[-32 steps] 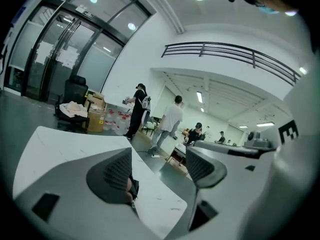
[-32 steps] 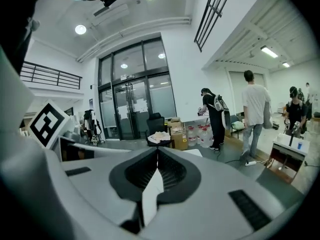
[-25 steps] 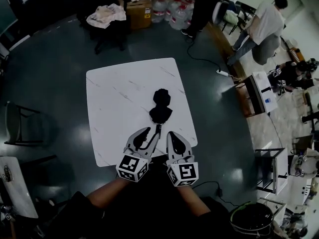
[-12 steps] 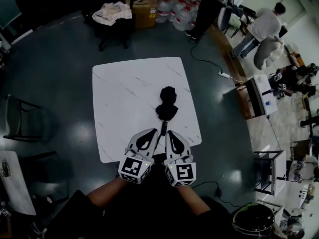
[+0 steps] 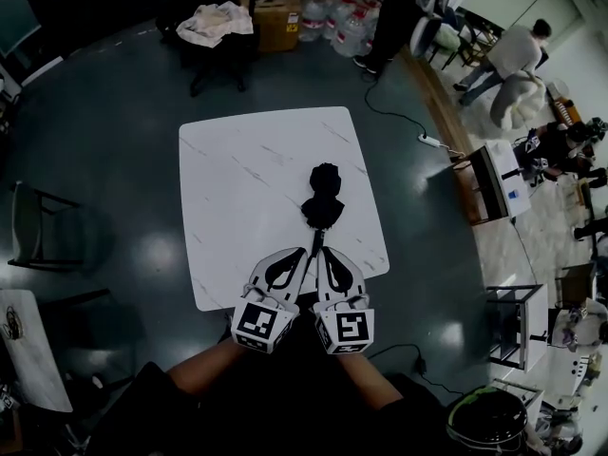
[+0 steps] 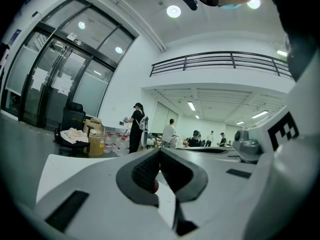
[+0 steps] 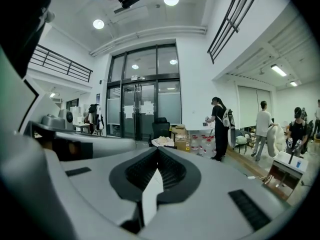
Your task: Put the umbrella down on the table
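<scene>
A black folded umbrella (image 5: pixel 323 198) lies on the white table (image 5: pixel 237 188), right of its middle. Its thin handle end (image 5: pixel 317 243) runs back toward me, ending between the two gripper tips. My left gripper (image 5: pixel 302 255) and right gripper (image 5: pixel 325 256) sit side by side over the table's near edge, almost touching. The left gripper (image 6: pixel 159 151) is shut; a small reddish spot shows low between its pads and I cannot tell what it is. The right gripper (image 7: pixel 158 150) is shut too, with only white table showing under its jaws. The umbrella is hidden in both gripper views.
A dark chair with a cloth (image 5: pixel 217 27), a cardboard box (image 5: pixel 275 17) and water bottles (image 5: pixel 334 28) stand beyond the table. A power strip (image 5: pixel 432 142) lies on the floor at the right, near people (image 5: pixel 518 50). A chair (image 5: pixel 38 240) stands left; a black bin (image 5: pixel 494 424) is near right.
The left gripper's jaws have closed. Both grippers have drawn together at the table's near edge. The umbrella lies where it was on the table.
</scene>
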`<state>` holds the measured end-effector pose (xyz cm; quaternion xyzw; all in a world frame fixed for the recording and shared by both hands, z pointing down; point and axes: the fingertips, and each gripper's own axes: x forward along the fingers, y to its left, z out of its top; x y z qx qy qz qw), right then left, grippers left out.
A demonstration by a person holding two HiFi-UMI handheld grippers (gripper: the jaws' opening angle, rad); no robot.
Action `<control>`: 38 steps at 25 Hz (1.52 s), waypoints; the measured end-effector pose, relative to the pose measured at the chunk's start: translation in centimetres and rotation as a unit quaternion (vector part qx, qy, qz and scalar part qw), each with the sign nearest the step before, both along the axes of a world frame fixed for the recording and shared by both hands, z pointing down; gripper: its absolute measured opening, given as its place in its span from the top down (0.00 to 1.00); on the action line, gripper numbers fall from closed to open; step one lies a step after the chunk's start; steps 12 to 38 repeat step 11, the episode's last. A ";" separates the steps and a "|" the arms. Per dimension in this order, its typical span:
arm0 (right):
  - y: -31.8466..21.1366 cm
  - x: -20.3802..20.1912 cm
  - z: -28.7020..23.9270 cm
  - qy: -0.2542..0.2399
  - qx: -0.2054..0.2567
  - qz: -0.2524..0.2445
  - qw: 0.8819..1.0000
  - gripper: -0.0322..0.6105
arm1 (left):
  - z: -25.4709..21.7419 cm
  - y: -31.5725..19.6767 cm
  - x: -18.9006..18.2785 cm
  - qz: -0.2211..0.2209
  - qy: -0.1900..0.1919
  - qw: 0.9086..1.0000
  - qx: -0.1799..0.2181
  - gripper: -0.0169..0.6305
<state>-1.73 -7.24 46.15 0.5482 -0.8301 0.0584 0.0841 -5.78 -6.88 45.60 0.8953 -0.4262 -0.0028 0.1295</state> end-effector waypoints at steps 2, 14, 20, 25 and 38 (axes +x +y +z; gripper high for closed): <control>-0.1 0.0 0.0 0.001 0.001 0.002 1.000 0.93 | 0.1 -0.1 0.0 0.004 0.000 1.000 -0.002 0.95; -0.4 -0.8 -0.8 0.004 0.007 -0.002 1.000 0.93 | -0.7 -0.6 -0.4 0.013 0.006 1.000 -0.004 0.95; -0.4 -0.8 -0.8 0.004 0.007 -0.002 1.000 0.93 | -0.7 -0.6 -0.4 0.013 0.006 1.000 -0.004 0.95; -0.4 -0.8 -0.8 0.004 0.007 -0.002 1.000 0.93 | -0.7 -0.6 -0.4 0.013 0.006 1.000 -0.004 0.95; -0.4 -0.8 -0.8 0.004 0.007 -0.002 1.000 0.93 | -0.7 -0.6 -0.4 0.013 0.006 1.000 -0.004 0.95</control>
